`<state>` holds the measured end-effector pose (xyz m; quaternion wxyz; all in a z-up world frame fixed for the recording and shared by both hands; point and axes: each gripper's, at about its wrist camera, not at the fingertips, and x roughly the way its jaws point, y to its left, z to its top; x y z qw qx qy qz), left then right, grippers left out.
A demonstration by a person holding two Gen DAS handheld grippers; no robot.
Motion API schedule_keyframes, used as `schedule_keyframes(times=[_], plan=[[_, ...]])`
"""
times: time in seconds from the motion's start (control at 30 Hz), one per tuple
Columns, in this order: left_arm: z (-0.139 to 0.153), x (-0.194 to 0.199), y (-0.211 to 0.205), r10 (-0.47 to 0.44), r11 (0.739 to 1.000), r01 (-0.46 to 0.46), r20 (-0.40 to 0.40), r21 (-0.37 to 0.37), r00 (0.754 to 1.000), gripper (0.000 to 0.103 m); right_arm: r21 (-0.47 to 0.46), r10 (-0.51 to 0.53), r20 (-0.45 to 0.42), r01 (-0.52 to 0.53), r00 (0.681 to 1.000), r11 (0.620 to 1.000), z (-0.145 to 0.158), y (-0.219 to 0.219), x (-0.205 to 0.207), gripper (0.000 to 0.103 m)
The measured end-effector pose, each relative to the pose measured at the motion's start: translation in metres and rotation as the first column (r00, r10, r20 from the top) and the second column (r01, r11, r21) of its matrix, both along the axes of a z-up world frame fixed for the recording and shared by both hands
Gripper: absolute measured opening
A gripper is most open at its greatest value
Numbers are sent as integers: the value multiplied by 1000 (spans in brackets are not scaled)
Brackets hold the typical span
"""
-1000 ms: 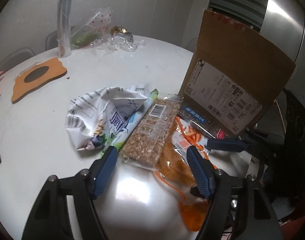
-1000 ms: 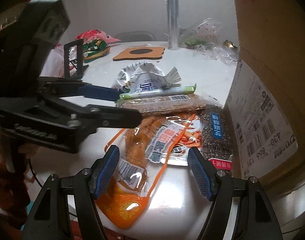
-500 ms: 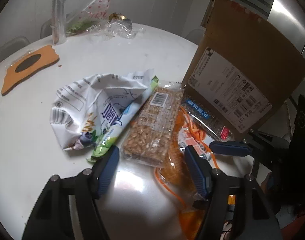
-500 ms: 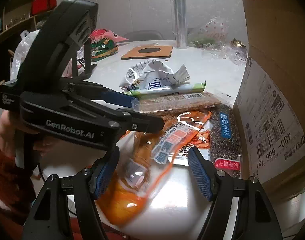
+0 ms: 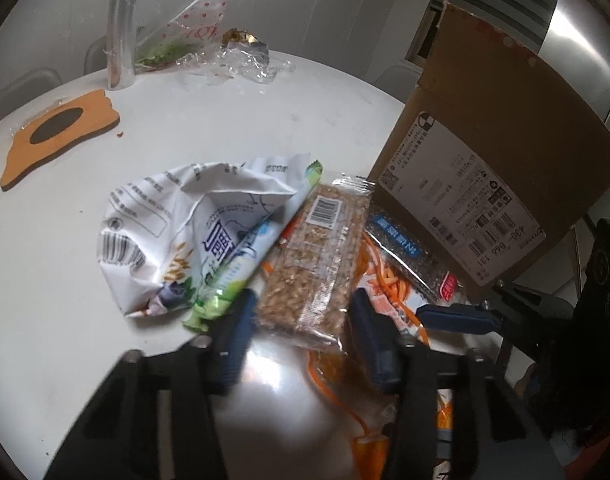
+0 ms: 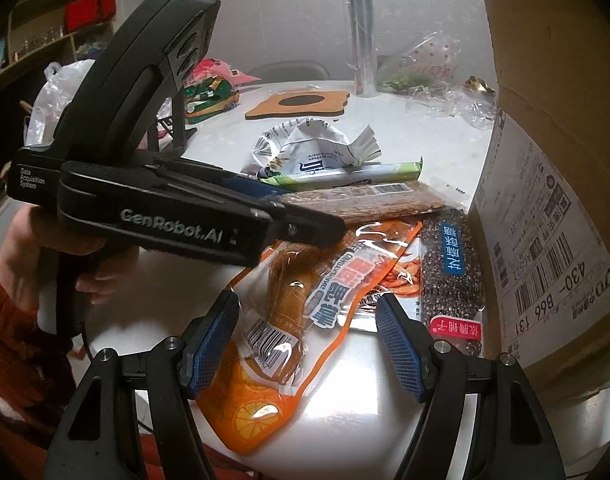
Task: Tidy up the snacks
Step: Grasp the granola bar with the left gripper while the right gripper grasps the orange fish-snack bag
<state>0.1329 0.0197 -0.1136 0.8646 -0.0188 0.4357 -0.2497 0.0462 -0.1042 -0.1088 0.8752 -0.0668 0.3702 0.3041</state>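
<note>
A clear-wrapped grain bar (image 5: 313, 264) lies on the white table (image 5: 225, 128), between a green stick pack (image 5: 245, 264) and an orange snack pack (image 6: 301, 304). My left gripper (image 5: 301, 332) is closing; its blue pads touch both long edges of the bar's near end. The right wrist view shows the same grip on the grain bar (image 6: 365, 204) from the side. My right gripper (image 6: 305, 320) hangs open over the orange pack without touching it. A dark seed bar (image 6: 453, 272) lies against the cardboard box (image 6: 545, 160). A crumpled white bag (image 5: 157, 232) sits left of the stick pack.
The box (image 5: 485, 152) stands tall on the right, its flap up. An orange wooden coaster (image 5: 57, 136), a clear tube (image 5: 121, 40) and loose plastic bags (image 5: 209, 52) sit at the far side. More snack bags (image 6: 209, 96) lie far left. A hand (image 6: 37, 236) holds the left gripper.
The left gripper's jaws have narrowed from wide apart to touching the grain bar's edges, and it has edged forward. The right gripper has stayed put, still open.
</note>
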Motion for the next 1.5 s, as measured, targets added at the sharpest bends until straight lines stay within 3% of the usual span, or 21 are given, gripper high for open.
schedule_keyframes(times=[0.13,0.4,0.6,0.73,0.8,1.1,1.2,1.5], plan=[[3,-11,4,3,1000,-3,31,25,1000,43,-3,4,1,-4,1000,1000,0,1,-1,68],[8,-60,36,91,996,-91,65,-2,994,43,-13,1,6,-1,1000,1000,0,2,-3,68],[-4,-89,53,108,994,-108,35,20,994,43,-19,-7,19,8,1000,1000,-1,2,-6,68],[-8,-90,52,100,994,-101,30,38,995,47,-13,-26,21,26,999,1000,-1,-2,-5,68],[-9,-84,47,93,994,-94,33,47,995,53,-27,-46,30,46,999,999,0,-4,-6,68],[-9,-60,29,29,997,-31,33,70,999,53,16,-86,5,86,996,996,6,-13,-16,69],[-9,-59,28,29,996,-32,41,87,999,45,25,-96,-6,96,995,995,5,-10,-21,69],[0,-71,50,85,996,-87,87,20,993,44,-31,-193,15,194,981,981,-1,18,-17,78]])
